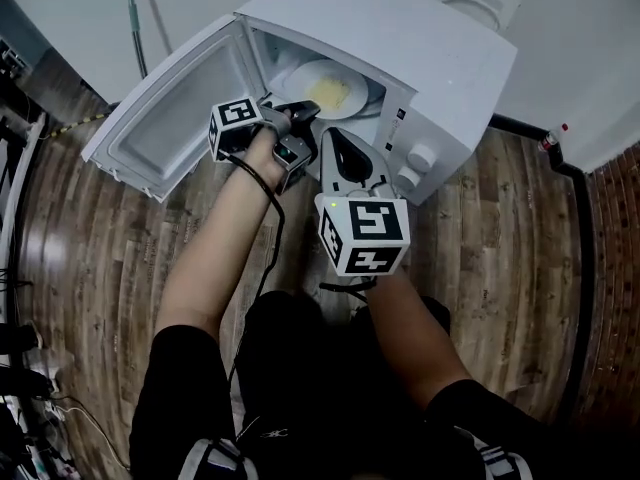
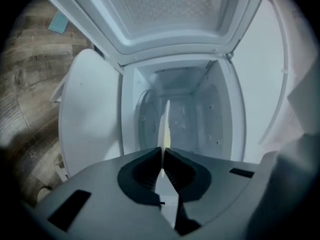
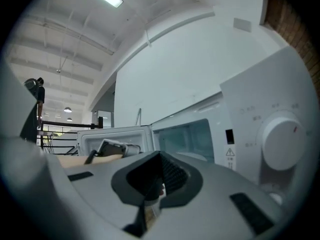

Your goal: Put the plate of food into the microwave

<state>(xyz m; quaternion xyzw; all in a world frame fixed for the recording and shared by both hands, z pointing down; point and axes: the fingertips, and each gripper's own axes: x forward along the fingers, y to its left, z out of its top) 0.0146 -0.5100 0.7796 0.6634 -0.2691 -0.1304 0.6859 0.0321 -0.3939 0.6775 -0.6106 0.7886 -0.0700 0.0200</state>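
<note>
A white microwave (image 1: pixel 440 58) stands on the wooden floor with its door (image 1: pixel 170 118) swung open to the left. Inside the cavity is a white plate (image 1: pixel 325 88) with yellow food (image 1: pixel 332 92) on it. My left gripper (image 1: pixel 300 116) reaches into the opening and is shut on the plate's near rim. In the left gripper view the plate (image 2: pixel 166 124) shows edge-on, pinched between the pads of the left gripper (image 2: pixel 163 156). My right gripper (image 1: pixel 338 143) hovers before the microwave's front, shut, with nothing in it. The right gripper (image 3: pixel 159 176) looks past the control panel (image 3: pixel 260 109).
Two round knobs (image 1: pixel 420 156) sit on the microwave's right front. A black cable (image 1: pixel 265 258) runs from the left gripper along the person's arm. A small red-capped bottle (image 1: pixel 553 138) stands at the right by a white wall. The person's knees fill the lower middle.
</note>
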